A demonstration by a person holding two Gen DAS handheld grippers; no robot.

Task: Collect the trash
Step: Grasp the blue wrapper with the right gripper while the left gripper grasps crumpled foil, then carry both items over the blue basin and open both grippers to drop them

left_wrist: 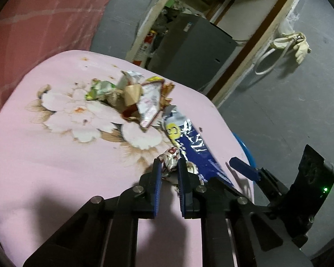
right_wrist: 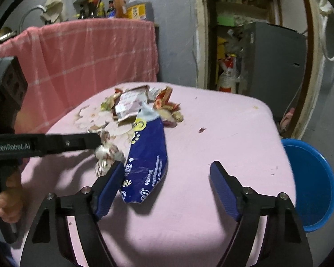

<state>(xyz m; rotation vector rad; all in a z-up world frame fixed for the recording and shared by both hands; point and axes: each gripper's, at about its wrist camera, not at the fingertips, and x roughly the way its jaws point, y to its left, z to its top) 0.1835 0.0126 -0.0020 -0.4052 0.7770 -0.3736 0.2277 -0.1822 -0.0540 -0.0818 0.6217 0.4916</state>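
A pink flowered table (left_wrist: 44,155) (right_wrist: 211,133) holds a pile of crumpled wrappers (left_wrist: 135,93) (right_wrist: 140,102) and a long blue snack bag (left_wrist: 196,146) (right_wrist: 144,153). My left gripper (left_wrist: 169,163) is shut on a crumpled silver and red wrapper (left_wrist: 170,155) beside the blue bag; it shows from the side in the right wrist view (right_wrist: 100,141), holding that wrapper (right_wrist: 106,153). My right gripper (right_wrist: 167,166) is open, its jaws wide apart just above the near end of the blue bag, and it also shows in the left wrist view (left_wrist: 242,166).
A blue plastic basin (right_wrist: 311,184) (left_wrist: 245,146) sits on the floor by the table's right edge. A pink checked cloth (right_wrist: 89,62) covers furniture behind the table. A doorway with a grey cabinet (right_wrist: 273,66) and clutter lies beyond.
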